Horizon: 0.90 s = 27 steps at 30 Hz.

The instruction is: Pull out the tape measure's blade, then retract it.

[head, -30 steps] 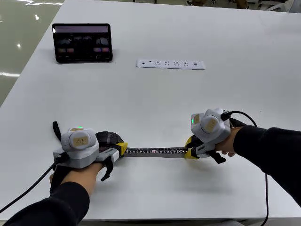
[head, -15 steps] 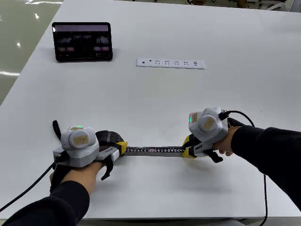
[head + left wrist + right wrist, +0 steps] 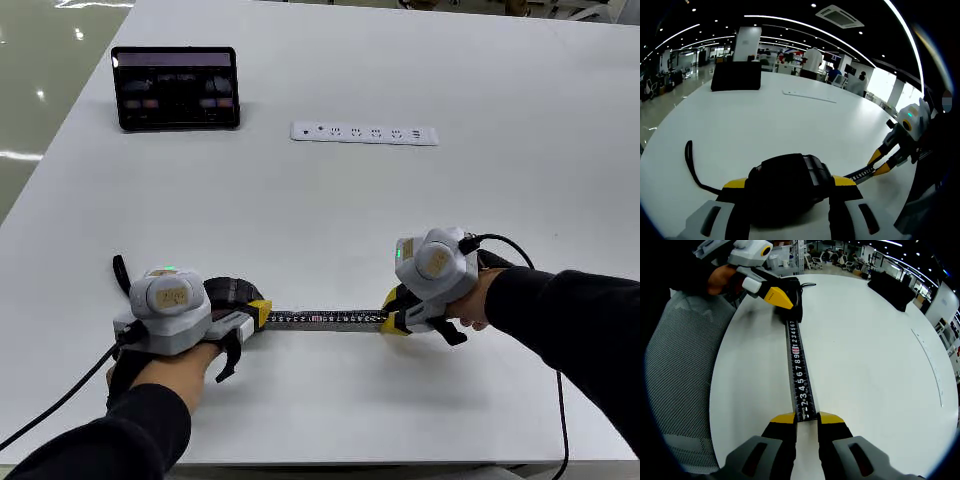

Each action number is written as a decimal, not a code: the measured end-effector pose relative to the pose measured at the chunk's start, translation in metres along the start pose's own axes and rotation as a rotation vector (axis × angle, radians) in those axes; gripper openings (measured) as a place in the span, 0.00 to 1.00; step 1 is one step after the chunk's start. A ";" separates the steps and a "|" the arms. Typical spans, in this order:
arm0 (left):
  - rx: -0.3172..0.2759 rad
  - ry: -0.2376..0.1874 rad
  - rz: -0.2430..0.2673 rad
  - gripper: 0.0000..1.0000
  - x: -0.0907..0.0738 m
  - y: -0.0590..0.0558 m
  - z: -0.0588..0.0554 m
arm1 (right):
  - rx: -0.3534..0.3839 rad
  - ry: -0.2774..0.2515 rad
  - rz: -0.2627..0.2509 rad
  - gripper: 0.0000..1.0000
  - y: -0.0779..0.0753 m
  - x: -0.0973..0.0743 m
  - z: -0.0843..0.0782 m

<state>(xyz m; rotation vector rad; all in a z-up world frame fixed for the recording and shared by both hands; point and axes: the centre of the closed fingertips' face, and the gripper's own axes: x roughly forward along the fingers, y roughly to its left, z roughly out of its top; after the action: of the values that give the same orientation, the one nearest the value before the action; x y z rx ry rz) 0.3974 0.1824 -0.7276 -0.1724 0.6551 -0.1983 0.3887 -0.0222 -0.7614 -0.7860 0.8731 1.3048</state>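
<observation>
1. The black, rounded plastic tape measure case (image 3: 790, 185) sits at about 8 o'clock on the white tabletop (image 3: 330, 220) in my head view. The yellow-tipped jaws of the left gripper (image 3: 256, 314) are closed around its sides and grip it firmly.
2. Its dark metal blade (image 3: 799, 370) with white numerals is drawn out partway and lies low along the tabletop. Its long axis runs 9 to 3 o'clock across the head view, from the case's mouth to my other hand.
3. The right gripper (image 3: 806, 418) has its jaws pinched on the blade's free end, and the first numerals start right at the yellow tips. From these jaws the case lies dead ahead at 12 o'clock, straight down the blade.
4. I judge that the coming move turns on that line. Whether I draw more out or feed it back, the right hand has to travel along the blade's axis while the left only anchors the case. If it drifts sideways, the blade could twist or kink.
5. Further out, a thin black wrist strap (image 3: 688, 162) loops off the case toward 9 o'clock. A black tablet (image 3: 175, 88) stands propped at 11 o'clock and a flat white power strip (image 3: 364, 134) lies at 12 o'clock, both well apart from the work.
</observation>
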 end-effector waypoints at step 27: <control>-0.003 0.000 -0.001 0.59 0.000 0.000 -0.001 | -0.030 -0.023 0.010 0.11 0.004 0.006 0.015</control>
<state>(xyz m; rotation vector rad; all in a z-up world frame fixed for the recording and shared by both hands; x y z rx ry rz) 0.3969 0.1823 -0.7285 -0.1761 0.6549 -0.1985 0.3862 -0.0060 -0.7599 -0.7893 0.8421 1.3357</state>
